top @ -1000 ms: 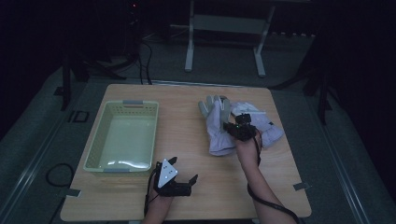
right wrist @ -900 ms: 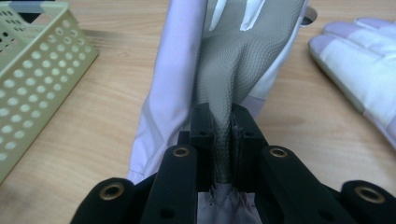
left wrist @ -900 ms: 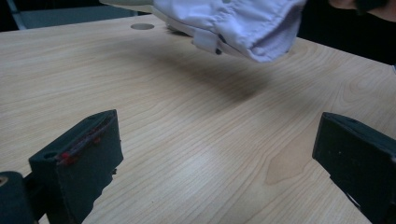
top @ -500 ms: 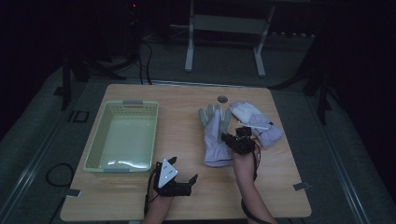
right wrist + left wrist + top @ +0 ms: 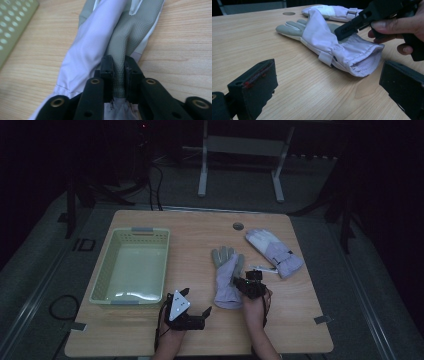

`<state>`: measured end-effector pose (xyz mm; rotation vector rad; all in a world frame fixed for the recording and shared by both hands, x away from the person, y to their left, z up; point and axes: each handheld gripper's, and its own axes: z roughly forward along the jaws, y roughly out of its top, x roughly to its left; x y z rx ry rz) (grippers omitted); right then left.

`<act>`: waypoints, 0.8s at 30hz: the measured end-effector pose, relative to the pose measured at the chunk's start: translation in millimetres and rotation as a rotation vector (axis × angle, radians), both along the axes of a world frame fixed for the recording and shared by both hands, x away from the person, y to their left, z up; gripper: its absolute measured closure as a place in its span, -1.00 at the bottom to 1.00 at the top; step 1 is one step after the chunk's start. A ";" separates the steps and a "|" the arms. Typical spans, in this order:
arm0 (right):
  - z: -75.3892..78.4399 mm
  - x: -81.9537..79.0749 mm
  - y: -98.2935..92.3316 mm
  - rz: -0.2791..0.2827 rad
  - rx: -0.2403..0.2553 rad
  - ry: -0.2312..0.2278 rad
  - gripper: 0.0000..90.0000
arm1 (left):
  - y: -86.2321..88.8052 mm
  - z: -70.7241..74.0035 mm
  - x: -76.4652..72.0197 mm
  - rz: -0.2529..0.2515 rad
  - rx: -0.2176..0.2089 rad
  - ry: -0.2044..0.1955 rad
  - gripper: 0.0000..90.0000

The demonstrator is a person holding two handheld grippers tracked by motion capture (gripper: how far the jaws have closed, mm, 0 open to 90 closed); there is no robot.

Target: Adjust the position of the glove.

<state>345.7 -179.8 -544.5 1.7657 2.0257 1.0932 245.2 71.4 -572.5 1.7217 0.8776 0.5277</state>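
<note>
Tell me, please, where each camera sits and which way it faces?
High view: above the person's side, looking forward and down at the table; both forearms show.
Left gripper view: rides the left claw, looking level across the table.
Right gripper view: rides the right claw, looking down.
All share the near glove.

Bare tabletop [image 5: 195, 247] between basket [image 5: 131, 267] and glove [image 5: 227, 277] — seemingly unobstructed

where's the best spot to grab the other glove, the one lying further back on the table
Probably the cuff of the far glove: in the high view it lies flat, fingers toward the back of the table, cuff end nearer the person's right. Coming from that near right side, over the bare wood, looks easiest, pinching the cuff edge from above. The right gripper is pinched on a fold of the near glove.
</note>
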 end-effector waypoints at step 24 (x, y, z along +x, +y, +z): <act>45.8 23.6 -41.5 0.217 -0.193 -0.161 0.22 | 0.2 0.1 0.6 -0.004 0.002 0.006 -0.96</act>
